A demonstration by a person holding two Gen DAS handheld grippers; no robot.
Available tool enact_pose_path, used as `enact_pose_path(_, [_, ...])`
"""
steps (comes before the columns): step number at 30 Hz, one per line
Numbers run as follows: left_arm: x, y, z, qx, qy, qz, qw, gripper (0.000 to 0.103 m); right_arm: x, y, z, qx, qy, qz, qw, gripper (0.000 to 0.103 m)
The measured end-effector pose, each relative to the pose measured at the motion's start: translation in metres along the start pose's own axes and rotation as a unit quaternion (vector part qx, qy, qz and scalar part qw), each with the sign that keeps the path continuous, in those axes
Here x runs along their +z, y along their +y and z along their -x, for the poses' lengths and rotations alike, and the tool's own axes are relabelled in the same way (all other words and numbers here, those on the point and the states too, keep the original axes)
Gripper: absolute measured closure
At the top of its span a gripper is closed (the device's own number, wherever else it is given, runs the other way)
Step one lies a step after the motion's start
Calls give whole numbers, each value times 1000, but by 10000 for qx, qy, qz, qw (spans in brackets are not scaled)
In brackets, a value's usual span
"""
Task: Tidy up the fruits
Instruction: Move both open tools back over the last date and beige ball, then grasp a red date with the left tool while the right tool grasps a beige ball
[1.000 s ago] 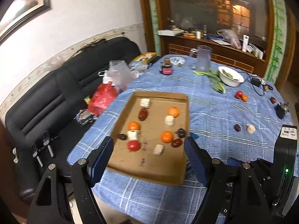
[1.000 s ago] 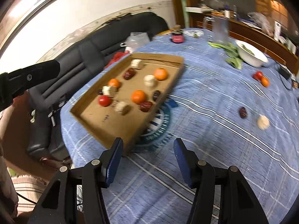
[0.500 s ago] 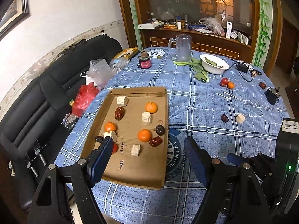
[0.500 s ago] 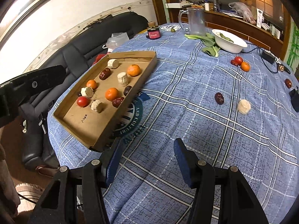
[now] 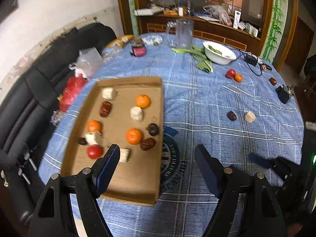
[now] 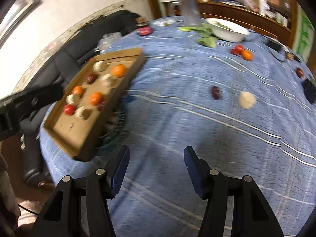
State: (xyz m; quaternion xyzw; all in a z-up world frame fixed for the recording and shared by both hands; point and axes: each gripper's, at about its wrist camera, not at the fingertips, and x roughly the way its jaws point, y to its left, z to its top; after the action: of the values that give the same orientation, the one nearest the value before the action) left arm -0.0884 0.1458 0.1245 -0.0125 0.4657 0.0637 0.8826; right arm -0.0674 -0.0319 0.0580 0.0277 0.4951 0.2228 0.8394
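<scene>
White wall, black sofa beneath (leather-look); dark wood cabinet behind round table.

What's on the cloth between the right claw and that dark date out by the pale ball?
Nothing: in the right wrist view, only bare blue checked tablecloth runs from the open right claw to the date, which lies just left of the pale ball.

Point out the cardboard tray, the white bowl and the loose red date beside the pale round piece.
cardboard tray (image 5: 136,175): left wrist view, bare floor.
white bowl (image 5: 222,59): left wrist view, outer wall.
red date (image 6: 215,92): right wrist view, its middle.
</scene>
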Motion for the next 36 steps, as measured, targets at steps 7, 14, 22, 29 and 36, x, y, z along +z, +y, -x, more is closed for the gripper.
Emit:
enact_pose_path(7, [6,-30,-50,-668,474,-162,9965,26,8,-91,-4,-589,57,-986,9934,42])
enact_pose_path(14, [38,-84,-103,-1476,573,-454,9863,29,40,-110,-13,-768,-159,-819,9936,42])
enact_pose_path(22, [63,-115,-138,-1920,570,-665,9775,44,58,-106,-46,-1001,-140,-326,9943,51])
enact_pose_path(29, [65,-120,-152,-2129,699,-643,9724,48,62,-104,-55,-1074,-226,-142,9939,68])
enact_pose_path(36, [61,-135,-167,-2237,843,-797,9677,65,51,-109,-46,-1061,-213,-207,9939,74])
